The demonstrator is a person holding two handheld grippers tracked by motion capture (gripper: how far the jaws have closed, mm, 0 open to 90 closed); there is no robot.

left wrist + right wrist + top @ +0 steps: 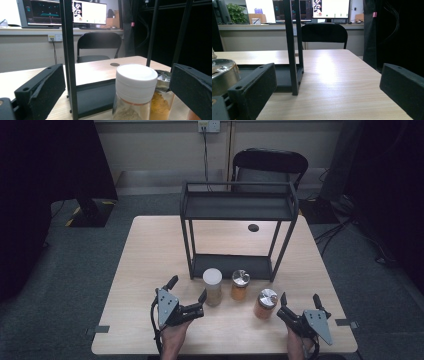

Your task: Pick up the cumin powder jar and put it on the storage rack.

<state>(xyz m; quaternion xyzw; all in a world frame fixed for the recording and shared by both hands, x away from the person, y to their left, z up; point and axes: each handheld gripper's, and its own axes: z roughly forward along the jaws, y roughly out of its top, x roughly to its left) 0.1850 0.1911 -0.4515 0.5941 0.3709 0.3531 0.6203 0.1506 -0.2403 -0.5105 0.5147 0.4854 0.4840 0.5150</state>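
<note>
High view first: three jars stand in a loose row on the pale wooden tabletop [150, 250], just in front of the black two-tier metal shelf rack [239, 205]. The tall clear jar with a white screw lid [212, 286] sits leftmost, the short orange jar with a crinkled foil top [240, 284] in the middle, and the orange jar with a flat silver lid [265, 303] nearest the person's right hand. Lined up like that, they look staged for lifting onto the rack, though that is my guess.

The left tongs [188, 289] are spread wide, one jaw close beside the white-lidded jar but not pinching it; in the left gripper view the jar rises between the jaws. The right tongs [300, 300] are also spread and hold nothing, just right of the silver-lidded jar.

Both hands work near the tabletop's front edge. Open wood lies to either side of the rack, while its thin uprights crowd the space directly behind the jars.
</note>
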